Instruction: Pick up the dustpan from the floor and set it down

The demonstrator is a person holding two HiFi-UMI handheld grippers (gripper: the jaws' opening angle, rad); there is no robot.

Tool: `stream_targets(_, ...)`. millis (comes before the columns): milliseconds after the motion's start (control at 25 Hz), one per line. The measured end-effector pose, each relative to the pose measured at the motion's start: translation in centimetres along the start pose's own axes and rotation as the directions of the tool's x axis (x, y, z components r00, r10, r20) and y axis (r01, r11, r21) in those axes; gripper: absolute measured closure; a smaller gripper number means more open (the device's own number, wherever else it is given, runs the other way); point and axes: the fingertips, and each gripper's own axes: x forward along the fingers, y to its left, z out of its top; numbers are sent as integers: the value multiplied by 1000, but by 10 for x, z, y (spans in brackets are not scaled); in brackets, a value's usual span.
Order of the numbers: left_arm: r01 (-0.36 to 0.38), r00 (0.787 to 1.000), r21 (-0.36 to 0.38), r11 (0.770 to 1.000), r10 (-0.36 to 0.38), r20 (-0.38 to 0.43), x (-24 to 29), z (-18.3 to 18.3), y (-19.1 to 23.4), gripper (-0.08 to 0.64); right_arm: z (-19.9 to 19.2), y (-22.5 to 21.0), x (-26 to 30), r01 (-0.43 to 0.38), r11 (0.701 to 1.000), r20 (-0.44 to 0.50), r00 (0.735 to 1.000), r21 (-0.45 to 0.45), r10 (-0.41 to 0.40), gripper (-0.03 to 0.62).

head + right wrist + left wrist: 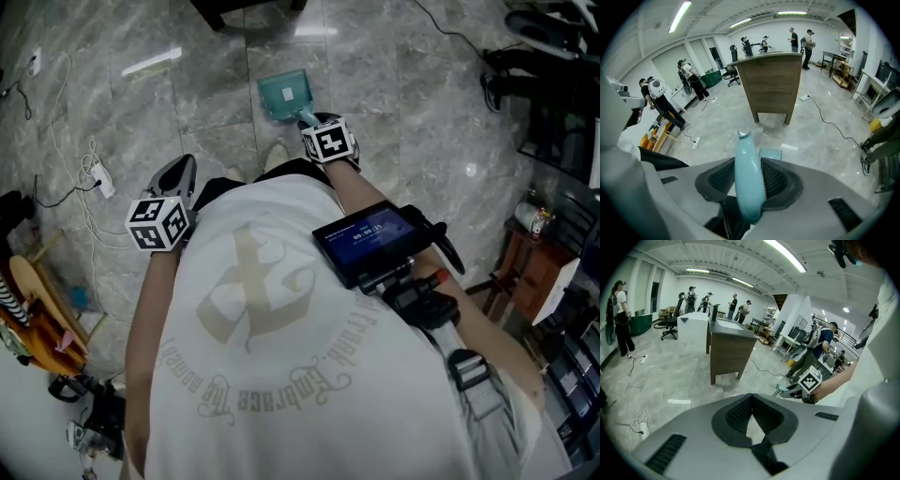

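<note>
The right hand-held gripper (749,161) is standing part-open around the handle (749,187) of the teal dustpan (286,94), which is lying on the floor (422,112) just beyond its tips. The left hand-held gripper (751,397) is hanging closed, empty.

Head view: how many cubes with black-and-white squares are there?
2. One cube sits lower left by the white shirt; the other cube is higher, below the teal dustpan. None seem hidden.
</note>
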Motion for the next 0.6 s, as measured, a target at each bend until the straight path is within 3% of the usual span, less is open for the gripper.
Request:
stream_targets(280, 30, 1000, -12, 999, -30, 0, 21, 12, 11, 548, 5, -14, -7, -14, 1000, 11, 1000, 0, 14, 411)
stream_targets(480, 42, 999, -19, 999, -42, 12, 32, 13, 14, 548, 7, -41, -19, 44, 998, 43, 998, 36, -45, 410)
stream_targets(600, 56, 998, -17, 998, -55, 21, 18, 6, 22, 548, 8, -32, -30, 68, 997, 60, 996, 32, -70, 410)
